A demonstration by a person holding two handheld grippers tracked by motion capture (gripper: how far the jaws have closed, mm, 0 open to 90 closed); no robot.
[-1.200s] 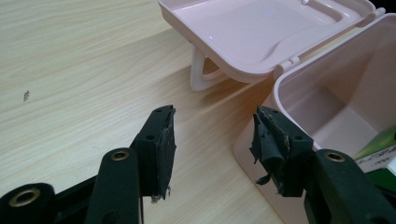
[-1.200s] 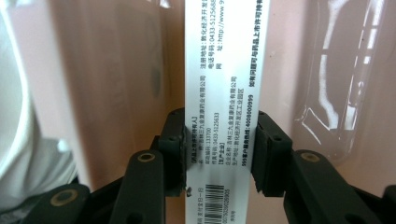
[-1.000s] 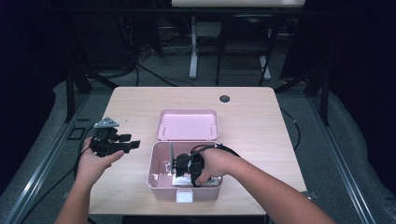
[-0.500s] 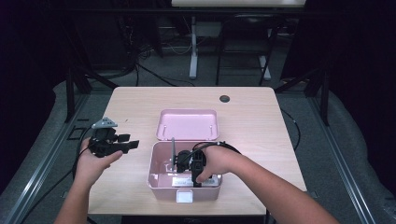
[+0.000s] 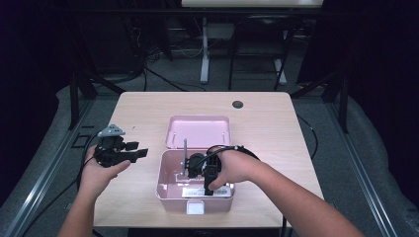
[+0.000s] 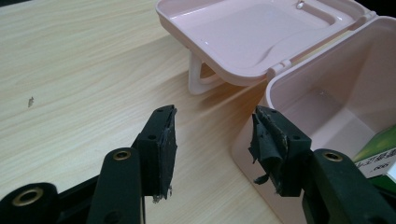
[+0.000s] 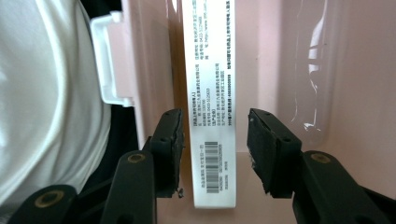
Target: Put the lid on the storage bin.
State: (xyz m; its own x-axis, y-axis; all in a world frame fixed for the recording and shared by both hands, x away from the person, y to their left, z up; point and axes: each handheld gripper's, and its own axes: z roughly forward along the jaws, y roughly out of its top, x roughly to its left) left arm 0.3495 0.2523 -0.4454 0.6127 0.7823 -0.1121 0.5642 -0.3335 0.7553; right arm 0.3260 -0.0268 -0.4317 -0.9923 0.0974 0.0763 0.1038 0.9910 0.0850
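1. Nearest the person, at the front edge of the wooden table [image 5: 276, 128], sits a pink plastic box [image 5: 168, 190] with its top open. A small white latch tab [image 5: 195, 207] hangs on its front wall.
2. The person's right hand [image 5: 237, 165] reaches down into the box, holding the right gripper [image 5: 207, 190] with its tips pointing toward the box's near wall.
3. Inside the box, a white carton [image 5: 207, 191] printed with black text and a barcode lies along the near wall. In the right gripper view the carton [image 7: 212, 116] runs up the middle, close to the pink wall with the latch tab [image 7: 109, 58].
4. The right gripper [image 7: 212, 156] has its jaws parted, one on each side of the carton's narrow face. The left pad sits just beside the carton and the right pad [image 7: 266, 149] stands a little apart from it. Nothing is pinched.
5. To the left of the box, the person's left hand [image 5: 101, 168] holds the left gripper [image 5: 143, 153] over bare tabletop, its tips pointing at the box's left side.
6. In the left gripper view the left gripper [image 6: 212, 140] has its jaws spread wide and empty. The worn black pads [image 6: 166, 140] frame the box's outer corner, and a green and white edge of a carton [image 6: 378, 149] shows inside the box.
7. Just behind the box, its pink lid [image 5: 197, 131] lies flipped back, inner side up, still joined at the hinge.
8. Farther back, a small dark round cap [image 5: 237, 104] sits in the tabletop near the far edge.
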